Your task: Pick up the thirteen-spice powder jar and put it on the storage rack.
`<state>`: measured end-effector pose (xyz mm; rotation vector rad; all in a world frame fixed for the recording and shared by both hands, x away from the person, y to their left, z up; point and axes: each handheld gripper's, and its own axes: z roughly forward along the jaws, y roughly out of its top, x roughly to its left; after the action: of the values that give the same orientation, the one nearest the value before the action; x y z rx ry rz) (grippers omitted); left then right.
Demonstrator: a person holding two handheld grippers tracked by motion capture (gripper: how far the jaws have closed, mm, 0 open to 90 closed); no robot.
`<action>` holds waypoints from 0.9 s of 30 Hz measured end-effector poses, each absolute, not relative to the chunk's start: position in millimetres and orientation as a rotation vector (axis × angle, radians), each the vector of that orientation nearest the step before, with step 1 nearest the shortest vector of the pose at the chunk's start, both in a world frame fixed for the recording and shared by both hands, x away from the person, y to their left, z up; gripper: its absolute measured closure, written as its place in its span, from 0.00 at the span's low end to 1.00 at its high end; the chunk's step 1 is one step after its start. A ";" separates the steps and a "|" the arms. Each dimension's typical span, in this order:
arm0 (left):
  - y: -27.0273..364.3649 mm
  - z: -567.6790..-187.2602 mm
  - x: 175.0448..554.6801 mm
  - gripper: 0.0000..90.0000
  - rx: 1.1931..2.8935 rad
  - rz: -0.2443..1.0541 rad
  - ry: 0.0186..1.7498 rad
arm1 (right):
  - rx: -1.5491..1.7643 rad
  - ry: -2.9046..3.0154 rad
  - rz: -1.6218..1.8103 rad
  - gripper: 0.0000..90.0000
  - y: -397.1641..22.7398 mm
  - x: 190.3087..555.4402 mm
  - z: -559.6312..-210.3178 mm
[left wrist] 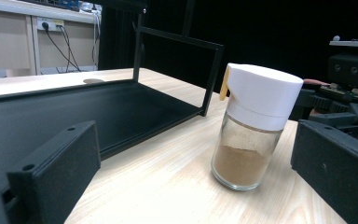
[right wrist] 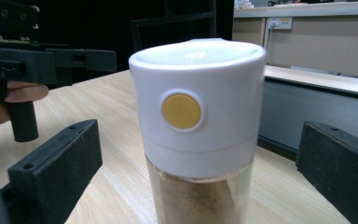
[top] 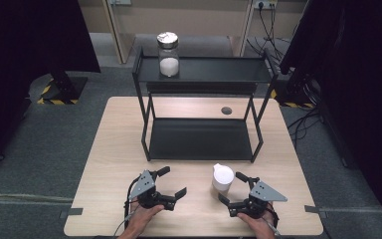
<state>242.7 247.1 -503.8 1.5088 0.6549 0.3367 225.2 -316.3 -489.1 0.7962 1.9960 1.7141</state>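
- Right gripper (top: 230, 188): held by the person's right hand (top: 259, 224) at the near edge of the wooden table (top: 114, 149), jaws spread wide, gripping nothing. The spice jar stands between them, w/ a gap on each side in the right gripper view.
- Left gripper (top: 171, 181): near edge too, left of the jar and apart from it, jaws also spread, nothing held.
- Spice jar (top: 223, 178): upright on the table, just in front of the black rack, on the right half of the table. Clear glass body, white plastic cap.
- From the high view the jar looks almost all white; the contents are hidden by the cap.
- Left gripper view shows the jar (left wrist: 254, 125) from the side: brown powder fills approx. the lower part of the glass, and a yellow tab sticks out at the cap's edge.
- Right gripper view shows the jar (right wrist: 197, 126) very close: a round yellow button on the front of the cap, brown powder below. The other gripper (right wrist: 46, 58) w/ fingers on its handle is behind, at left.
- Black metal rack (top: 201, 139): two shelves, stands on the middle of the table; lower shelf is bare.
- Glass jar (top: 168, 54) w/ metal lid and white powder: on the top shelf, left end, well apart from the spice jar.
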 end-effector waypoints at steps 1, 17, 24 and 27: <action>247.1 -503.9 242.7 0.01 1.508 0.336 0.655 | 0.794 2.001 1.708 0.01 -314.6 226.3 -488.5; 247.2 -504.7 243.2 0.01 1.509 0.321 0.654 | 0.791 2.034 1.646 0.12 -300.6 234.1 -485.7; 247.3 -505.6 243.7 0.01 1.505 0.312 0.661 | 0.813 2.046 1.656 0.21 -298.6 239.3 -485.9; 247.4 -505.2 243.5 0.01 1.509 0.317 0.656 | 0.817 2.058 1.641 0.26 -296.6 239.9 -484.2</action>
<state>243.5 247.4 -505.2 1.5087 0.6564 0.3174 239.9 -296.6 -484.2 0.8169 2.0577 1.6410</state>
